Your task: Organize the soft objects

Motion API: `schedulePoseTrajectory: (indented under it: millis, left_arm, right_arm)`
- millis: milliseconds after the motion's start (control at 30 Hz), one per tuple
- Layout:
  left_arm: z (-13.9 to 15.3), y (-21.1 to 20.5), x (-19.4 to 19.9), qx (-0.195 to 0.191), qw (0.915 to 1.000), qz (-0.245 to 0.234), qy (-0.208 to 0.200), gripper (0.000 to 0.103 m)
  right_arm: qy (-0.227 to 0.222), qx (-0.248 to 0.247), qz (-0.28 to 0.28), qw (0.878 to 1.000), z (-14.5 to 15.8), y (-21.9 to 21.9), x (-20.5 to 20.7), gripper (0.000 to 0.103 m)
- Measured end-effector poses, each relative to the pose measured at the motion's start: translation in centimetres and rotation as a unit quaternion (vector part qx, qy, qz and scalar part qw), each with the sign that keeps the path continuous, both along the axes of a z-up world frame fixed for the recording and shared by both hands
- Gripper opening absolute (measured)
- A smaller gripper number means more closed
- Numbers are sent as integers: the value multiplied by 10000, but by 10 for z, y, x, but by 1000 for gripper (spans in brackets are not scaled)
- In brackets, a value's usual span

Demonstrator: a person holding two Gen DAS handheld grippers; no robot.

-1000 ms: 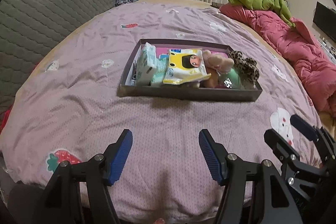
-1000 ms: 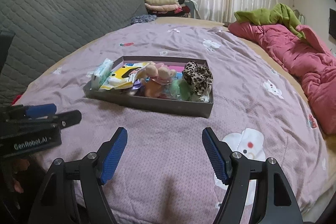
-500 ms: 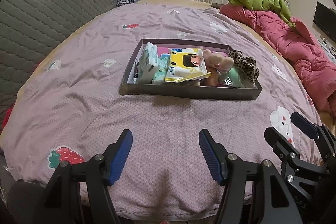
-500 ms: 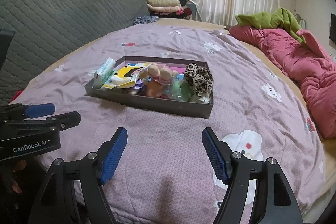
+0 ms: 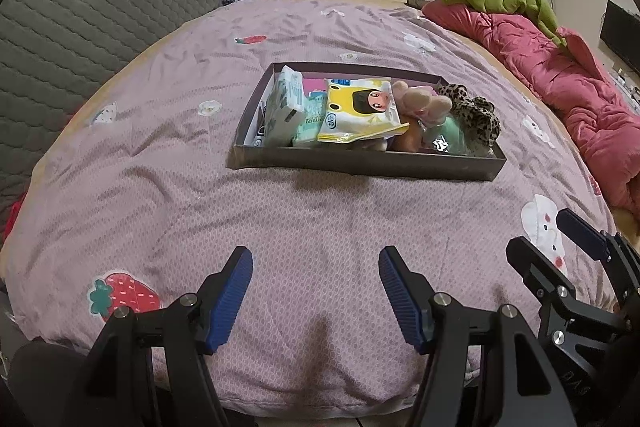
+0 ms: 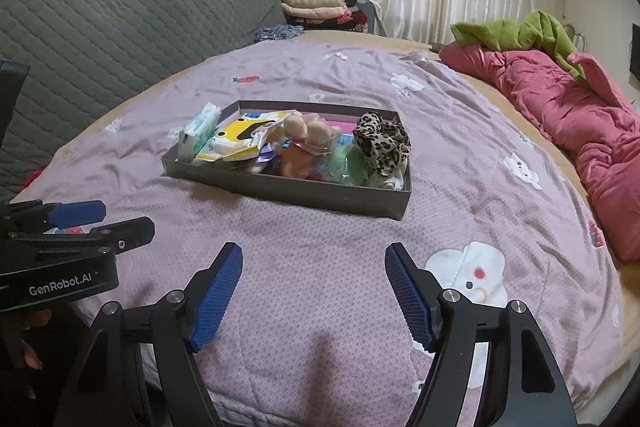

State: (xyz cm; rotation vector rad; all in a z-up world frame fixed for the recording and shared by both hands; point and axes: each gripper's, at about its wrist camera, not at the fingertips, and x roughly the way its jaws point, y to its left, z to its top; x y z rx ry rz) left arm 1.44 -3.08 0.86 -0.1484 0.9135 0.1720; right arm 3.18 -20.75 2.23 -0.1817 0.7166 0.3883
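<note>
Nothing much has changed over the last second: both grippers hang where they were a moment ago, low over the near edge of the bed (image 5: pixel 168 187), and the box (image 5: pixel 360 165) sits in the same spot in the middle of the pink cover, well ahead of them. The left gripper (image 5: pixel 316 293) has its blue pads spread wide with only bedspread between them, and the right gripper (image 6: pixel 314 293) is the same, wide apart and holding nothing. Everything soft looks to be in the box: a tissue pack (image 5: pixel 284 107) leaning up at its left end, a yellow wipes pack (image 5: pixel 360 111) lying aslant over the other things, a pink plush toy (image 5: pixel 420 105) beside it, something pale green (image 5: pixel 450 137) under that, and a leopard scrunchie (image 5: pixel 474 113) at the right end. From the right wrist view the same order shows, scrunchie (image 6: pixel 380 143) nearest the right corner. I see nothing loose on the cover around the box. The stillness, with both claws empty and drawn away from the box, reads to me as a pause: either the sorting is finished or it has not begun. The heap looks untidy, the wipes pack tilted and overhanging its neighbours, so tidying inside may remain.
</note>
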Motion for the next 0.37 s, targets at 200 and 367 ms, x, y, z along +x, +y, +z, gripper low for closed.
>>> schedulePoseTrajectory:
  millis: [200,367]
  left_arm:
    - [-4,2,1,4,10000,24,57,65]
    - [-10,6,0,-27,9999,51,126,65]
  right_arm:
    - [-9,8,25,10000,-1,1,0,75]
    - [8,50,17,10000,-3,2,1,75]
